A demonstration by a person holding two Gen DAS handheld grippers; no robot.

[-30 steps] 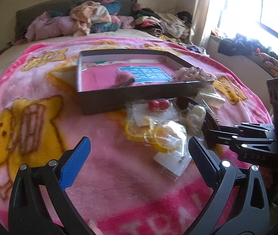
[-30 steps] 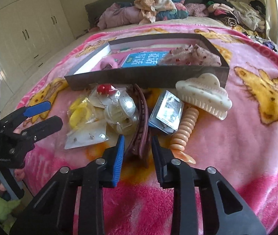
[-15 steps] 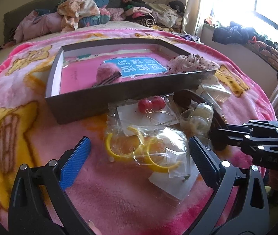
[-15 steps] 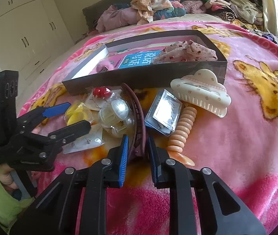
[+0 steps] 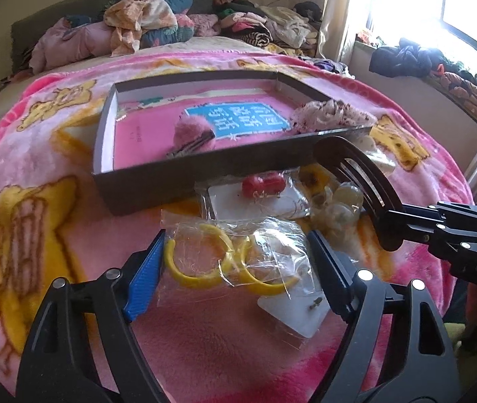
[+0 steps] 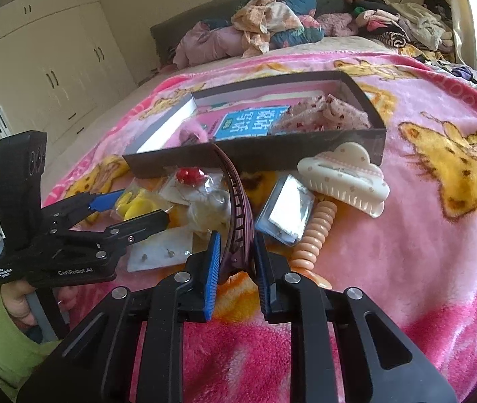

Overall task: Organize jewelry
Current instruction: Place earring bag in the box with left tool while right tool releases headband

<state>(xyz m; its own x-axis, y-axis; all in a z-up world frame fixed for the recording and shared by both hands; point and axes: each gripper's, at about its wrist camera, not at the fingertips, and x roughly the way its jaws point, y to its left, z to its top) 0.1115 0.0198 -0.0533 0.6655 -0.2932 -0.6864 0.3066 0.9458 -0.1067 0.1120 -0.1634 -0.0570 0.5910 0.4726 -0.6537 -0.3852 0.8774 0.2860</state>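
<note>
Both hand-held grippers: right [image 6: 235, 255] clamps headband [image 6: 238, 208]; left [image 5: 235, 262], closing, straddles bag [image 5: 238, 262].

Left wrist view: low, close over bed [image 5: 70, 228], facing headboard, window at right. Right wrist view: same heading, from further right, wardrobes at left. Shared: box [image 5: 184, 181] [image 6: 272, 158], bagged items, each other's gripper.
</note>
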